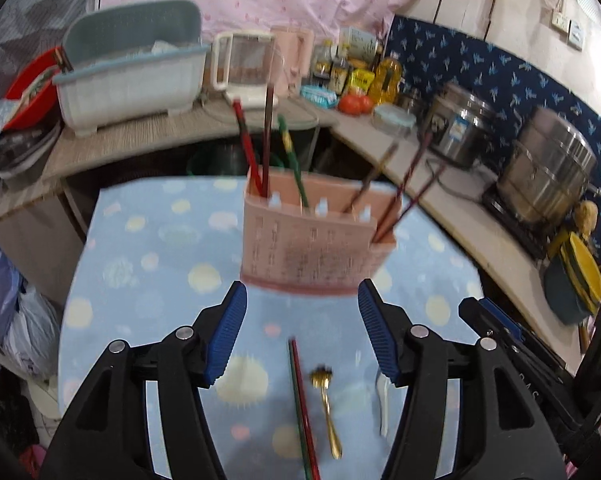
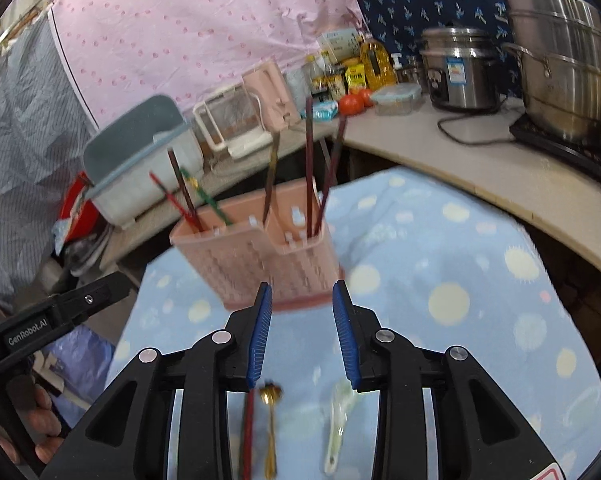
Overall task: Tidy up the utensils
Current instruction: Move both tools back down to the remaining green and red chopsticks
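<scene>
My left claw is spread wide with nothing between its blue ribbed pads, hovering over the desk's light blue dotted cloth. On that cloth below it lie, from left to right, a pair of red and green chopsticks, a small gold metal fork and a white plastic spoon. Beyond them stands the pink perforated plastic utensil holder with chopsticks upright in it, and my right claw is parted more narrowly and also empty.
</scene>
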A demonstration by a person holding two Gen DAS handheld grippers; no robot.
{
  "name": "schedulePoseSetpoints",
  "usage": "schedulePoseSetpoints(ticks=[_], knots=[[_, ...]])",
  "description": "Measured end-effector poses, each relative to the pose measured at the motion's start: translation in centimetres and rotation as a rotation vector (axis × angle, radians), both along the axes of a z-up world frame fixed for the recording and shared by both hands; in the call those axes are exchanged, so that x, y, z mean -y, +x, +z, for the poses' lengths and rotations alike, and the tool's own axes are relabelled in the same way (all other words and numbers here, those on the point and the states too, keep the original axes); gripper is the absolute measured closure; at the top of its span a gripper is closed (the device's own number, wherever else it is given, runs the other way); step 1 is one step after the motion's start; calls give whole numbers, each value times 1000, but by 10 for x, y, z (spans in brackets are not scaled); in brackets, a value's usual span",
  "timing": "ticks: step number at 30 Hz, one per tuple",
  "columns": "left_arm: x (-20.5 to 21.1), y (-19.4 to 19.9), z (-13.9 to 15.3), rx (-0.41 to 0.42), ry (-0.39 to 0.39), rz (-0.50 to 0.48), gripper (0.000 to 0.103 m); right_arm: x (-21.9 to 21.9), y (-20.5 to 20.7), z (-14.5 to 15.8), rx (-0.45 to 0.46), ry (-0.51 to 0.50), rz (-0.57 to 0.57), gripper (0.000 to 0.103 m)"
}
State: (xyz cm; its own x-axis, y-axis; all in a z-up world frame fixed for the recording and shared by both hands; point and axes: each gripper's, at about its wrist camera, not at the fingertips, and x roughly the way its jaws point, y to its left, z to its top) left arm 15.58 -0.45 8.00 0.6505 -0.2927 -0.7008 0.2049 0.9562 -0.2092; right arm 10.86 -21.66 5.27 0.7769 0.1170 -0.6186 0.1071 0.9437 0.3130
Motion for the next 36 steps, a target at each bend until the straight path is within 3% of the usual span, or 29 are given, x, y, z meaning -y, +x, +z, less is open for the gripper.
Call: schedulePoseSetpoints(ticks=[8, 14, 22, 36], knots=[[-2, -49, -77, -135, 55, -7, 48, -4, -47, -66, -153, -8, 10, 72], [-4, -87, -120, -200, 105, -29, 48, -15, -78, -94, -214, -39, 41, 72], [-10, -116, -145, -239, 143, -31, 48, -31, -100, -112, -262, -29, 87, 72], [-4, -125, -147, -219, 167, -43, 47, -40, -110, -113, -266, -38, 118, 72]])
